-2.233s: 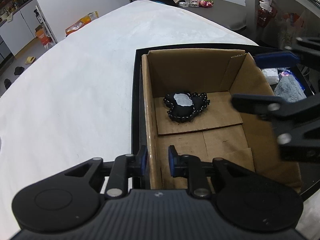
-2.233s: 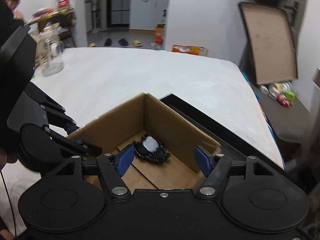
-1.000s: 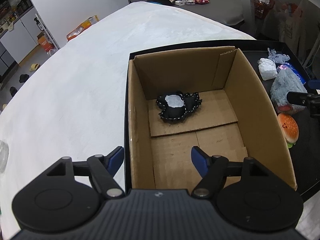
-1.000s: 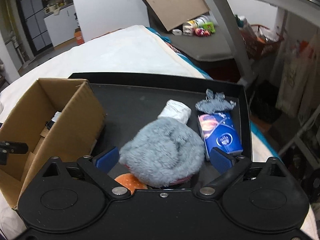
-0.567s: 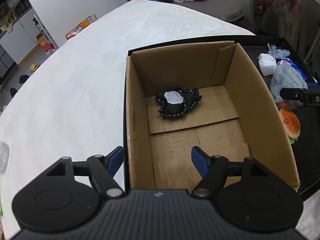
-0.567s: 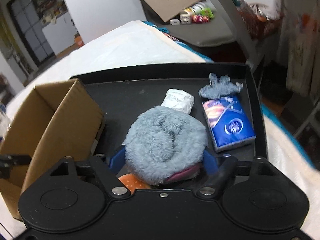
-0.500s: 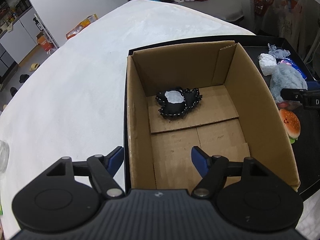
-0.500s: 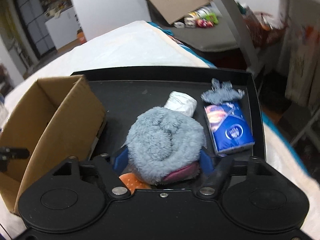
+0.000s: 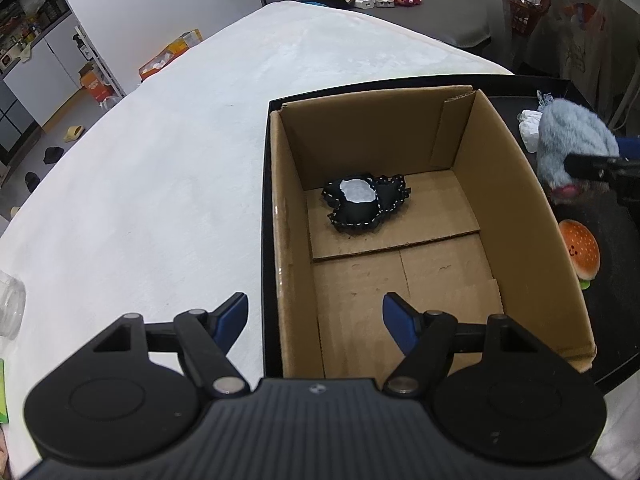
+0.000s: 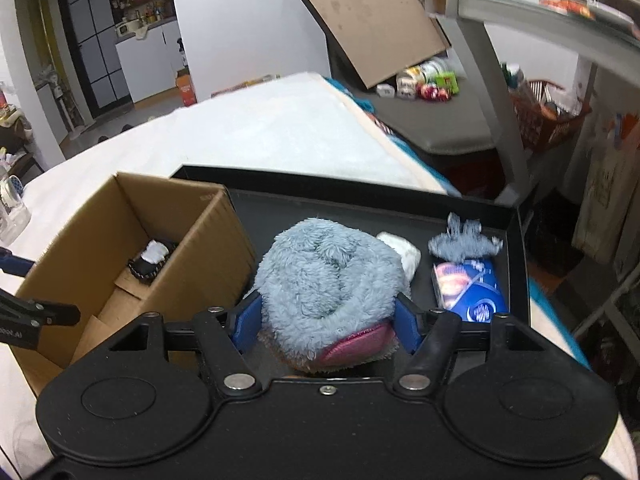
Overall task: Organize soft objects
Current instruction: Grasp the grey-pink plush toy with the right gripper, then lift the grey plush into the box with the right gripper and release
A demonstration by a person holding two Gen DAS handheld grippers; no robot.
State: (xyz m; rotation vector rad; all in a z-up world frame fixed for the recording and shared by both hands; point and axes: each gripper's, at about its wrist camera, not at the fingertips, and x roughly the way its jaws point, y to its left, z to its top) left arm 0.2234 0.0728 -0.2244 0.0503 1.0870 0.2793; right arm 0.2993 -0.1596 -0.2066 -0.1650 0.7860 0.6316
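Left wrist view: my left gripper (image 9: 314,318) hangs with jaws apart and empty, straddling the near wall of the box (image 9: 556,216) and angled steeply down. One black toy (image 9: 366,204) lies inside.

Right wrist view: my right gripper (image 10: 326,320) is closing, pads pressing the grey plush (image 10: 328,276) above the tray (image 10: 520,216). Step in hand, I judge: carrying the plush. Next move calls for clearing the box wall, then release inside.

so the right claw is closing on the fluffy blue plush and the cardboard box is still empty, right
Not quite: the cardboard box is not empty. A black soft toy with a white patch lies on its floor, as the left wrist view shows. The rest holds: the right claw is closing on the fluffy blue plush.
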